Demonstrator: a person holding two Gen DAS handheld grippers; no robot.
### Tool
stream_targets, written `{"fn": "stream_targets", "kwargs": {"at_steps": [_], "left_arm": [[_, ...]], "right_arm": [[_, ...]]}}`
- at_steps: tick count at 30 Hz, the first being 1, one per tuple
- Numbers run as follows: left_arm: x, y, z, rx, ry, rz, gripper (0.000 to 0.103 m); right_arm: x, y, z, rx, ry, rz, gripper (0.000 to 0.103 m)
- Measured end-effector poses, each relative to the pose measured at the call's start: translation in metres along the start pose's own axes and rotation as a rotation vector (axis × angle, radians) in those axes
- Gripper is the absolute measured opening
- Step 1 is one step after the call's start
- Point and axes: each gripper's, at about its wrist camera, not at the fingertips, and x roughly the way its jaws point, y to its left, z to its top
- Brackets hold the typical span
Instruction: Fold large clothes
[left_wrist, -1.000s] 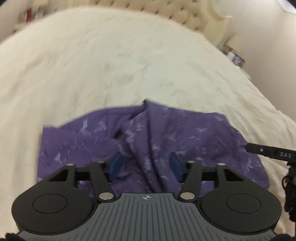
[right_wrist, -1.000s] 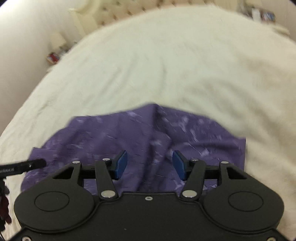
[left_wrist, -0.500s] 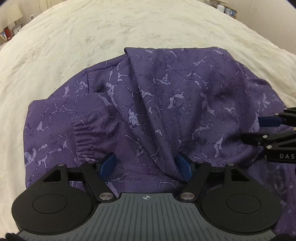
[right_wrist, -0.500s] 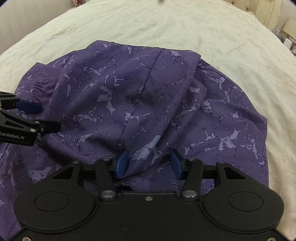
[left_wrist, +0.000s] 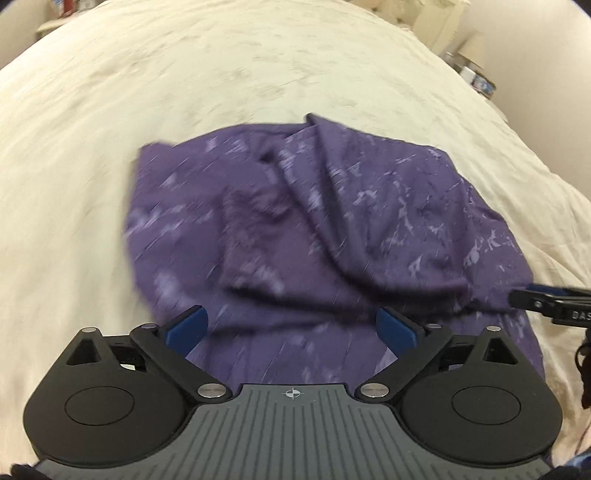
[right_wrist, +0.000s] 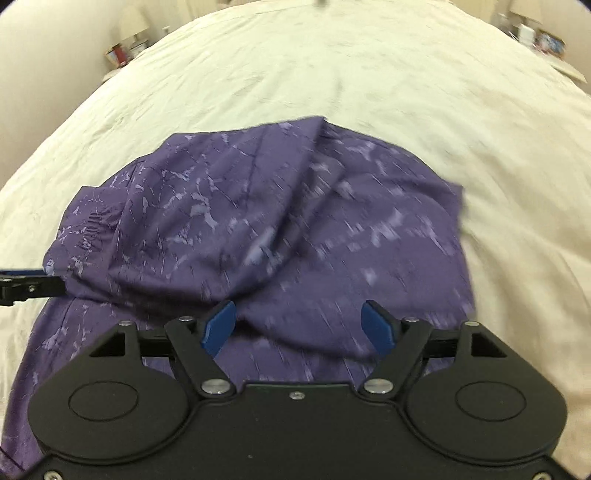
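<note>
A purple garment (left_wrist: 332, 229) with a pale cracked print lies bunched and folded over on a cream bedspread (left_wrist: 221, 74). My left gripper (left_wrist: 291, 328) hovers over its near edge, jaws opening wide; cloth lies below and between the blue pads (left_wrist: 186, 328) but is not pinched. In the right wrist view the same garment (right_wrist: 258, 229) fills the middle. My right gripper (right_wrist: 299, 326) is also opening, with a soft fold lying between its pads (right_wrist: 378, 326), not pressed. Each gripper's tip shows at the other view's edge: the right gripper (left_wrist: 546, 301) and the left gripper (right_wrist: 29, 286).
The bedspread (right_wrist: 369, 74) stretches far beyond the garment on all sides. A lamp (right_wrist: 133, 26) and small items stand on a bedside table at the far left. More clutter (left_wrist: 476, 74) sits by the wall past the bed's far right corner.
Both grippers have drawn back from the garment and spread their jaws wider, letting go of the folds that lay between the pads. The garment now rests lower and further off.
</note>
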Motion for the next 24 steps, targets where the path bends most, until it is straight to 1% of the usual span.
{"fn": "stream_targets", "kwargs": {"at_steps": [2, 5, 13, 15, 16, 20, 24], "left_arm": [[-0.009, 0.008, -0.010, -0.023, 0.007, 0.003, 0.099], [-0.017, 0.018, -0.028, -0.044, 0.026, 0.018, 0.099], [-0.037, 0.043, -0.081, -0.099, 0.096, 0.057, 0.099], [-0.039, 0.047, -0.092, -0.112, 0.112, 0.061, 0.099], [-0.041, 0.049, -0.097, -0.119, 0.120, 0.061, 0.099], [-0.045, 0.051, -0.115, -0.140, 0.142, 0.062, 0.099], [-0.044, 0.048, -0.132, -0.130, 0.183, 0.054, 0.099]], "right_arm": [[-0.011, -0.009, -0.010, 0.031, 0.009, 0.008, 0.082], [-0.025, -0.024, -0.030, 0.079, 0.030, 0.007, 0.083], [-0.052, -0.062, -0.097, 0.195, 0.137, -0.016, 0.085], [-0.057, -0.067, -0.112, 0.212, 0.169, -0.019, 0.090], [-0.059, -0.069, -0.120, 0.221, 0.186, -0.017, 0.091], [-0.063, -0.073, -0.143, 0.245, 0.244, -0.009, 0.091], [-0.063, -0.071, -0.161, 0.259, 0.286, 0.016, 0.091]]}}
